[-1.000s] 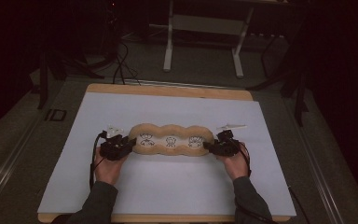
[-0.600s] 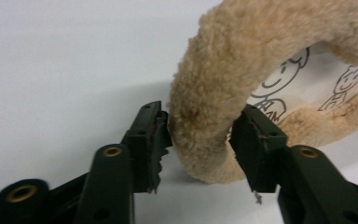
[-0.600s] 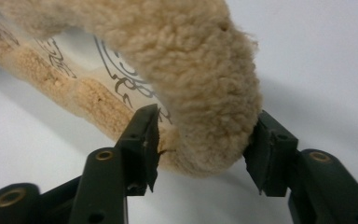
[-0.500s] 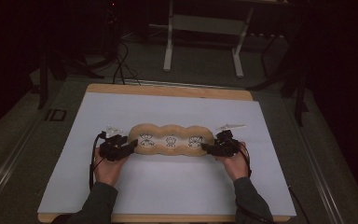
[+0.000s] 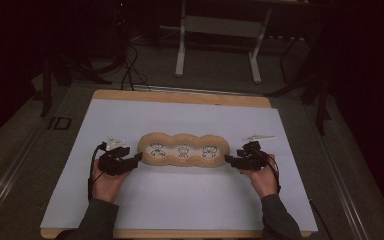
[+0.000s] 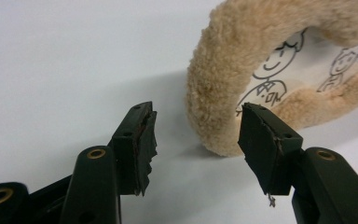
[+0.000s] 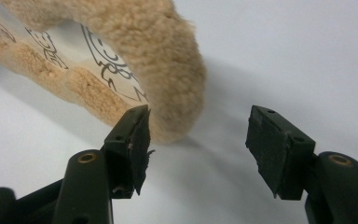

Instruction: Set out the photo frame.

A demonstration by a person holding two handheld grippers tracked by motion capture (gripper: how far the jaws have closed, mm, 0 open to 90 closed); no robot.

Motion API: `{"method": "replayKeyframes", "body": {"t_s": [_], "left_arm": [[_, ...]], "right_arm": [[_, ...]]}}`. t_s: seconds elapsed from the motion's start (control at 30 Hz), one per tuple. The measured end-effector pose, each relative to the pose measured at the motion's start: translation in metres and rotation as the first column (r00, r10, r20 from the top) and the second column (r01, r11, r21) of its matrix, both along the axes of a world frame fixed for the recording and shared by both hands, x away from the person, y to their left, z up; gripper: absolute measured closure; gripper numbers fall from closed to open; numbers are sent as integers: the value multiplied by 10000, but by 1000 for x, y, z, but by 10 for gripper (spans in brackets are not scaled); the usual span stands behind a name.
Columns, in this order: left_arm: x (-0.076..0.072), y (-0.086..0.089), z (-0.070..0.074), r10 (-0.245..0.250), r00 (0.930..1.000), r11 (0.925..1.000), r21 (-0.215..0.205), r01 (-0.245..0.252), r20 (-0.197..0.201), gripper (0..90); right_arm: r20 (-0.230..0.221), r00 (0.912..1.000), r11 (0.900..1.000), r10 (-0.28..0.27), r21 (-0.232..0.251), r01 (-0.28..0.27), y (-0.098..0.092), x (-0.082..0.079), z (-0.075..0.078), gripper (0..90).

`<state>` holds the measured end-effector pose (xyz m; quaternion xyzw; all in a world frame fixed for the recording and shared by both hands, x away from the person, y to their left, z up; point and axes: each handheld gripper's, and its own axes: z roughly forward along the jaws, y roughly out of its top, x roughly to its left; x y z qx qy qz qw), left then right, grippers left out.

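So rn the fuzzy tan plush thing (image 5: 184, 150) is lying flat on the white sheet (image 5: 180, 210) that covers the wooden table (image 5: 180, 96), roughly mid-sheet and a bit toward the person's side. It's a long lumpy 3-lobed shape w/ a fleecy rim and a white inner panel that has three little cartoon figures drawn on it.

Left gripper (image 5: 137, 159) is right at the plush's left end, held in the left hand (image 5: 107, 182). Its jaws have just been opening and they're spread wide now, not pinching anything. In the left gripper view (image 6: 196, 135) the curved fleecy end (image 6: 223, 84) sits just past the tips, more toward the right-hand jaw, and the pads look clear of it, nothing squeezed between them.

Right gripper (image 5: 228, 159) is the mirror of that at the plush's right end, in the right hand (image 5: 262, 177). Same deal: jaws have just been opening, now wide apart, gripping nothing. In the right gripper view (image 7: 198, 135) the rim (image 7: 168, 70) is just beyond the left-hand pad, very close. Can't tell if it brushes the fur or not, but it's def not clamped.

Both forearms come in from the near edge, grey sleeves (image 5: 95, 222), black cables trailing off each tool. Room behind the table is dark, some stand legs (image 5: 181, 50) back there.
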<state>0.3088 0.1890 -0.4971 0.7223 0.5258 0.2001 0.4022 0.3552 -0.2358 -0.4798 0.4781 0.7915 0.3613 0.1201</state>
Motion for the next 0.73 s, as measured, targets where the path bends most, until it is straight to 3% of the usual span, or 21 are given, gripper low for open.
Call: {"method": "replayKeyframes", "body": {"t_s": [0.27,0.57,0.73], "left_arm": [[-11,13,4,-13,9998,9996,282,7,218,453],[-20,30,-2,128,9999,9995,274,-125,-90,438],[-22,33,-6,121,9996,9982,589,-107,-243,422]], "right_arm": [[37,9998,9998,-183,94,183,-13,-7,1,387],[163,9995,9990,-269,350,263,-25,-18,-8,379],[174,9991,9989,-376,273,371,-33,-23,-14,373]]}}
